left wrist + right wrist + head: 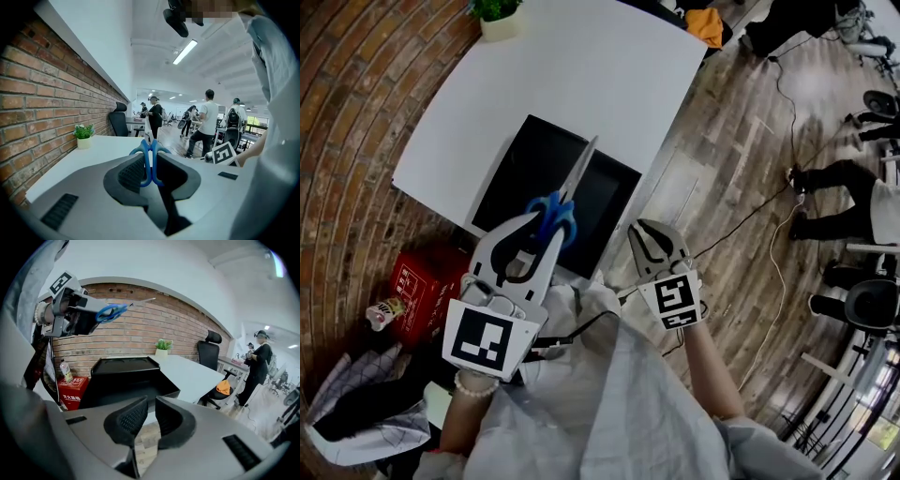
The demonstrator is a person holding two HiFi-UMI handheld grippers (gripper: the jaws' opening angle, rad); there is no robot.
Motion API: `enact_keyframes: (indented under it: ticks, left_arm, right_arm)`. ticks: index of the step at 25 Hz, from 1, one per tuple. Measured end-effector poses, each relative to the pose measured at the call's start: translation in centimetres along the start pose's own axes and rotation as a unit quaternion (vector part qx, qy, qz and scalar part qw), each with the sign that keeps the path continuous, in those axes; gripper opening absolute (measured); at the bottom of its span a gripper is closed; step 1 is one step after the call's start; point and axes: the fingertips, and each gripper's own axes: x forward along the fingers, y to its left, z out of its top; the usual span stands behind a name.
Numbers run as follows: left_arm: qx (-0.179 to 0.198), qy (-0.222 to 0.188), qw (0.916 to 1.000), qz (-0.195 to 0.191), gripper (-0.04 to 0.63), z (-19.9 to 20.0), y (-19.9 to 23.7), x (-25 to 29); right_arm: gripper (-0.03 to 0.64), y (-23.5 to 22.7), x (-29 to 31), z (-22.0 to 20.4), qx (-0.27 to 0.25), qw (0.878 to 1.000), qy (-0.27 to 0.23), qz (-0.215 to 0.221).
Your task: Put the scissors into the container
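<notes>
My left gripper (pixel 546 230) is pinching the scissors (pixel 567 202) by their blue handles, jaws pressed against the loops. The blades point away from me, up over the black container (pixel 609 202). The scissors are held in the air above the container's near end, not in it. In the left gripper view the blue loops (pixel 143 152) stand upright between the jaw pads. My right gripper (pixel 652 234) hangs just beside the container's near corner. Its jaws are almost together with only a thin slit between them, and nothing is in it.

The one piece of writing is the white Chinese print on the red box (pixel 72 390) on the floor by the brick wall (pixel 140 319); I cannot read it. A small labelled bottle (pixel 64 370) stands on that box.

The container sits at the near edge of a white table (pixel 581 66). A potted plant (pixel 497 14) is at the table's far end. The floor (pixel 741 159) is wood plank. A black office chair (pixel 208 352) holds something orange (pixel 224 387). Several people (pixel 206 122) stand further down the room.
</notes>
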Motion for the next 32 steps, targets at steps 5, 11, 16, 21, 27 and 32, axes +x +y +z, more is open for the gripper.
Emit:
enact_keyframes:
  ticks: [5,11,16,21,27,32]
  left_arm:
    - [0.014,0.008,0.9996,-0.023,0.098,0.3,-1.2,1.1]
    - [0.023,0.032,0.9983,-0.042,0.098,-0.7,-1.9,3.0]
    - [0.014,0.068,0.9962,-0.052,0.098,-1.6,-2.2,5.3]
    - [0.024,0.117,0.9915,-0.053,0.098,-4.0,-2.5,7.5]
    - [0.012,0.176,0.9833,-0.044,0.098,-7.5,-2.7,9.3]
    - [0.018,0.231,0.9722,-0.035,0.098,-10.9,-2.5,10.0]
  right_arm:
    - [0.064,-2.3,-3.3,2.0,0.011,0.998,-0.021,-0.055]
    - [0.063,-4.5,-7.9,4.5,0.021,0.992,-0.052,-0.112]
    - [0.063,-5.7,-11.0,6.7,0.023,0.985,-0.092,-0.145]
    - [0.063,-6.5,-12.9,7.3,0.037,0.980,-0.107,-0.165]
    - [0.063,-6.7,-13.8,7.3,0.046,0.978,-0.112,-0.172]
    - [0.063,-6.6,-13.9,7.1,0.047,0.977,-0.120,-0.172]
